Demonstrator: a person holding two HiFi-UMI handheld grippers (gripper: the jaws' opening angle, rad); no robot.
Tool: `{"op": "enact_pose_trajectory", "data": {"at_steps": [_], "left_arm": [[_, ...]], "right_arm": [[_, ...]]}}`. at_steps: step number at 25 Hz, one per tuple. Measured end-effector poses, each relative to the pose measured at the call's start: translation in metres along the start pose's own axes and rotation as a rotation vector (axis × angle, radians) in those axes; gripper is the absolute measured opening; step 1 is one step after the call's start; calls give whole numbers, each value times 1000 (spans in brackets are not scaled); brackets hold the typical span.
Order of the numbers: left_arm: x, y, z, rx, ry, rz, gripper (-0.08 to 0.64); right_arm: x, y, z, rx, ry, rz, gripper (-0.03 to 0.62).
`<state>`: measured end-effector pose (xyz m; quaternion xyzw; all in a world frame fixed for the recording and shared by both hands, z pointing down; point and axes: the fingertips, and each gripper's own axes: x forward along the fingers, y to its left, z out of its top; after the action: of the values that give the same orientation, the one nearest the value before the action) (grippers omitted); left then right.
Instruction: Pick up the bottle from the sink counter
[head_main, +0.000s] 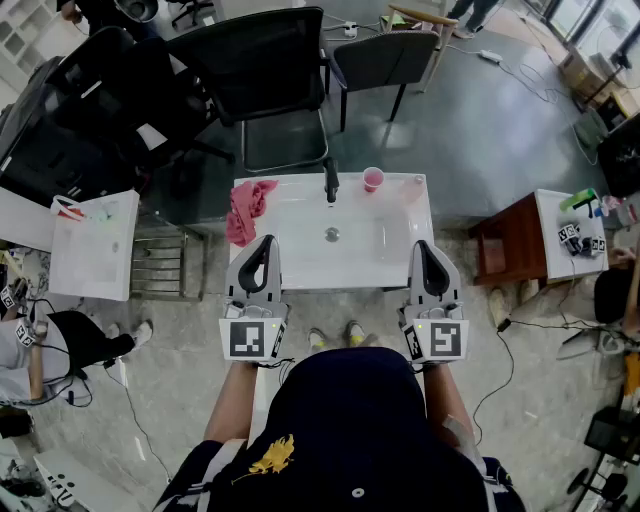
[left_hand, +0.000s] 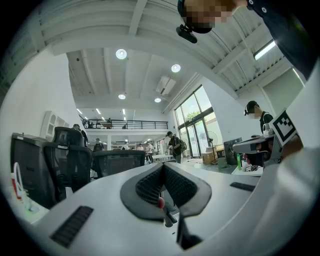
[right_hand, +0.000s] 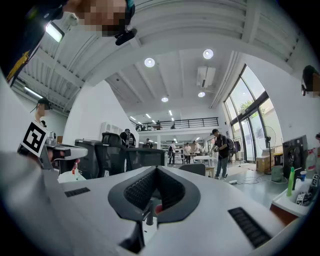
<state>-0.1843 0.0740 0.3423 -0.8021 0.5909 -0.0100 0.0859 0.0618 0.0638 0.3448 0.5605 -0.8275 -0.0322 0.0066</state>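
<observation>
From the head view, nothing is in hand yet: this looks like the approach. The left gripper (head_main: 268, 240) and right gripper (head_main: 424, 247) hover level over the near edge of the sink counter (head_main: 290, 262), well short of the tap (head_main: 330, 180). The only likely bottle (head_main: 372, 178) is a small pink vessel standing upright just right of the tap. A pink cloth (head_main: 247, 208) lies well left of it.

In the left gripper view, the tongs (left_hand: 163, 166) are clenched on nothing, and a pink speck (left_hand: 160, 202) shows close against the tap (left_hand: 171, 218).

The right gripper view shows the same: tongs (right_hand: 156, 169) clenched and empty, pink bottle (right_hand: 158, 208) just right of the tap (right_hand: 146, 216). I'd say the next move calls for unclenching one gripper and reaching past the basin.
</observation>
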Motion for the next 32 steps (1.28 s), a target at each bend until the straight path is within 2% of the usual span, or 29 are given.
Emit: {"op": "enact_pose_trajectory", "data": {"at_steps": [9, 11, 14, 17, 20, 22, 25, 32], "left_arm": [[-3, 2, 2, 12, 3, -2, 15], [-2, -1, 2, 11, 16, -24, 15], [-1, -7, 6, -31, 36, -41, 15], [-8, -3, -4, -39, 63, -51, 15], [-17, 1, -5, -32, 21, -94, 15], [-18, 4, 0, -47, 2, -95, 15], [-21, 6, 5, -115, -3, -92, 15], [-37, 18, -6, -154, 5, -138, 15]], "right_arm": [[-3, 1, -1, -6, 9, 2, 25], [-3, 2, -1, -8, 13, 3, 25], [-3, 6, -4, -4, 23, 5, 25], [-5, 14, -6, -2, 36, 12, 26], [-5, 24, -5, -13, 44, 12, 25], [-5, 31, -6, -18, 51, 12, 25], [-8, 43, -8, -22, 56, 4, 25], [-19, 64, -9, -8, 56, -40, 25]]}}
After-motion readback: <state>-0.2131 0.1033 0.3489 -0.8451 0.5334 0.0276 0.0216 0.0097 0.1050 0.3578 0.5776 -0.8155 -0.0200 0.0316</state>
